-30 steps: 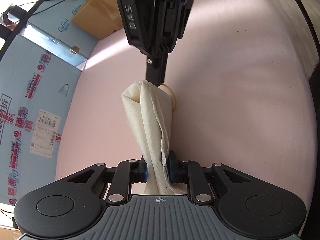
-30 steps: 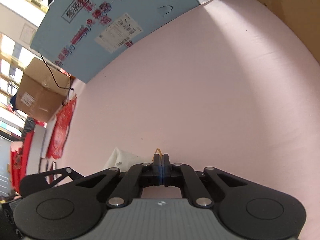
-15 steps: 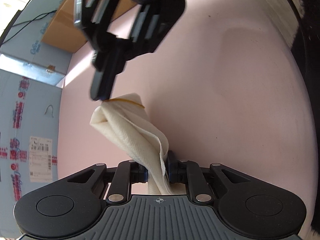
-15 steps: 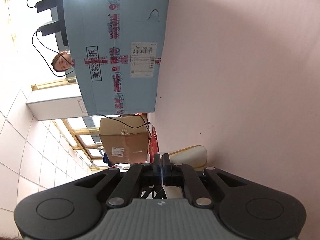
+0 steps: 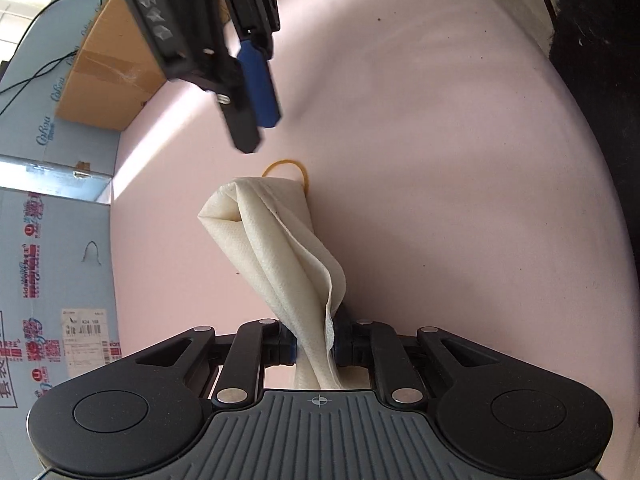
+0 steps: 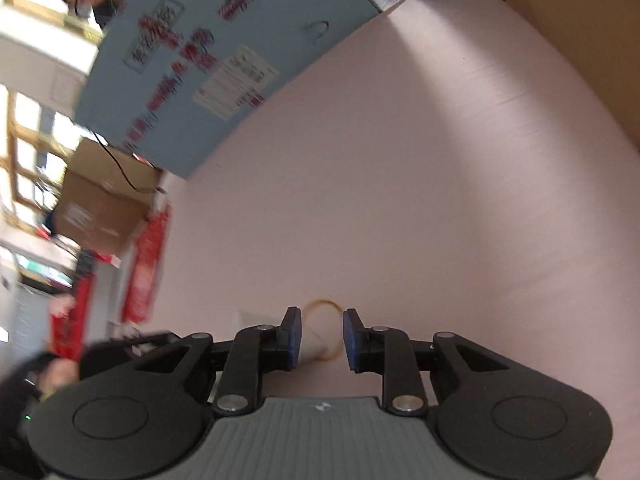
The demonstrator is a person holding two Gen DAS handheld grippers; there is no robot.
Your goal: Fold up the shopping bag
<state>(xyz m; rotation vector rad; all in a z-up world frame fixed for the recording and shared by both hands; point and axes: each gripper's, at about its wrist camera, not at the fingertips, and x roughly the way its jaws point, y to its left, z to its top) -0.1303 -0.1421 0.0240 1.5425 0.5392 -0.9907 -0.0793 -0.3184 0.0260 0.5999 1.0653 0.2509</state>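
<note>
The left gripper [image 5: 314,346] has its jaws clamped on the rolled shopping bag [image 5: 276,248], as it did a second ago. The right gripper [image 6: 319,338] is different: its jaws, pinched tight on the rubber band [image 5: 286,168] a second ago, are now opening, and nothing is pressed between them. In the left wrist view the right gripper [image 5: 256,132] has lifted clear of the bag's far end, where it was touching before, and hangs above it with a gap.

The bag is a cream, non-woven fabric with a fine dimpled texture, twisted into a long cone that widens away from the left jaws. Its far end is a folded, open mouth with layered edges. The thin orange rubber band forms a loop at that far end, lying against the pink surface [image 5: 460,200]; whether it circles the bag's tip or only lies behind it is hard to say. The surface is smooth, matte and faintly speckled.

From the right wrist camera [image 6: 320,328] only a pale sliver of bag and part of the band show between the blue pads [image 6: 292,336], and the picture is blurred at the left. A blue printed carton [image 6: 208,60] and a brown cardboard box [image 5: 108,80] stand at the surface's edge, both cut off. The bag's near end is hidden under the left gripper's body.
</note>
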